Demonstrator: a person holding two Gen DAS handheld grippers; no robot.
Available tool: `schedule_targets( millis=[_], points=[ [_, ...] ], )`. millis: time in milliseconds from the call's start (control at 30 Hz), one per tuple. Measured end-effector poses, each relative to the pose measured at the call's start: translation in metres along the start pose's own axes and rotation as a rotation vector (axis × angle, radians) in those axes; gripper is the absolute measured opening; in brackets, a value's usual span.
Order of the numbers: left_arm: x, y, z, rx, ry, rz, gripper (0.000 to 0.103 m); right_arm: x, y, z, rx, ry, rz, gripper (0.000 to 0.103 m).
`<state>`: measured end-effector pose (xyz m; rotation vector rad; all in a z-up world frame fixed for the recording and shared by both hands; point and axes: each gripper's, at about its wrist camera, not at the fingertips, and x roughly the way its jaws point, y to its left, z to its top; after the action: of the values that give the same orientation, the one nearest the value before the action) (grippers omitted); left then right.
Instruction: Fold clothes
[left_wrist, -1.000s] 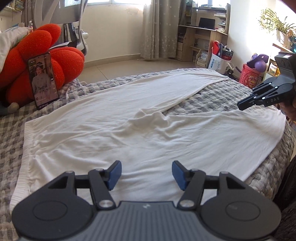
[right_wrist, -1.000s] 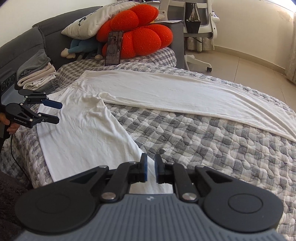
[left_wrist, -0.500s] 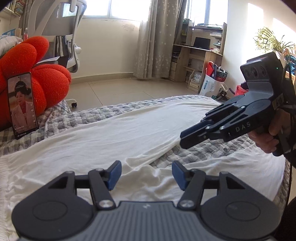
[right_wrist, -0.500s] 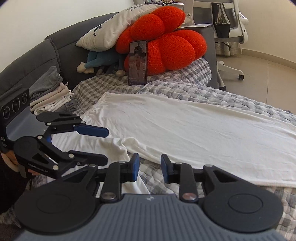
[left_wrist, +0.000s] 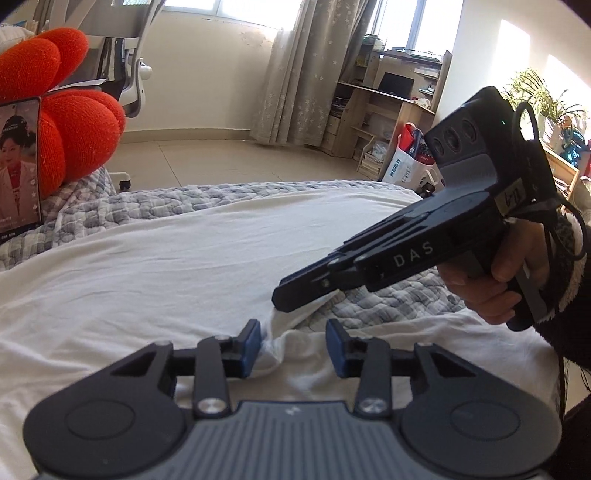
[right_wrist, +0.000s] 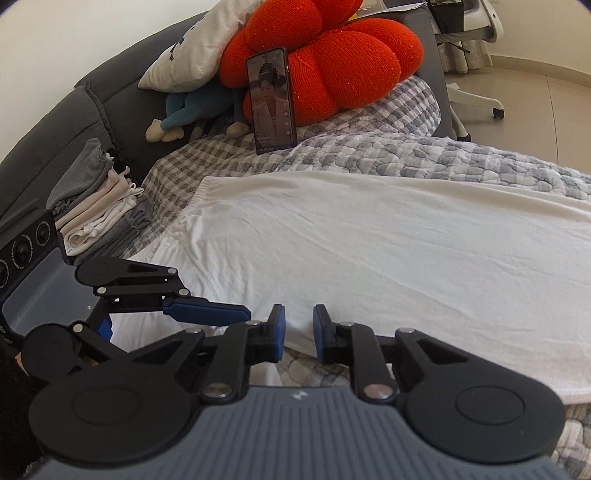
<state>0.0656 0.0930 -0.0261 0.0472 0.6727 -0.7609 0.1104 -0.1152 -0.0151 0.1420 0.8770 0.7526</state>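
Note:
A long white garment (left_wrist: 155, 266) (right_wrist: 388, 251) lies spread on the quilted bed and forks into two legs. My left gripper (left_wrist: 293, 347) hovers low at that fork. Its jaws are closing around a raised ridge of white cloth (left_wrist: 275, 341), and a gap still shows beside the right pad. My right gripper (right_wrist: 299, 332) (left_wrist: 280, 301) reaches the same spot from the right. Its jaws are closing too, with a narrow gap over the garment's edge. A hand (left_wrist: 491, 277) holds its grip. The left gripper's blue finger (right_wrist: 207, 312) points in beside the right gripper's fingers.
A phone (right_wrist: 272, 99) leans on an orange cushion (right_wrist: 332, 62) at the head of the bed. Folded clothes (right_wrist: 96, 206) are stacked by the dark headboard. The grey checked quilt (right_wrist: 406, 151) covers the bed. Beyond the bed are bare floor, an office chair (left_wrist: 125, 62) and a desk (left_wrist: 384, 110).
Both grippers have come together over the fork of the garment. The left jaws have narrowed around a cloth ridge. The right jaws opened a little, then narrowed again.

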Motion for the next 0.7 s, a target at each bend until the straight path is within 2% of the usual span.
schedule_targets(
  millis=[200, 300, 433, 700],
  points=[
    [-0.023, 0.002, -0.016, -0.004, -0.002, 0.041, 0.042, -0.014, 0.003, -0.009, -0.002, 0.013, -0.008, 0.019],
    [-0.044, 0.005, -0.023, -0.024, -0.036, 0.088, 0.048, -0.018, 0.009, -0.005, -0.014, -0.010, -0.011, 0.019],
    [-0.075, 0.018, -0.034, -0.078, -0.074, 0.172, 0.050, -0.015, 0.019, 0.002, -0.039, -0.032, -0.005, 0.020],
    [-0.106, 0.044, -0.072, -0.201, -0.008, 0.292, 0.053, -0.005, 0.020, -0.005, -0.031, 0.006, -0.017, 0.022]
  ],
)
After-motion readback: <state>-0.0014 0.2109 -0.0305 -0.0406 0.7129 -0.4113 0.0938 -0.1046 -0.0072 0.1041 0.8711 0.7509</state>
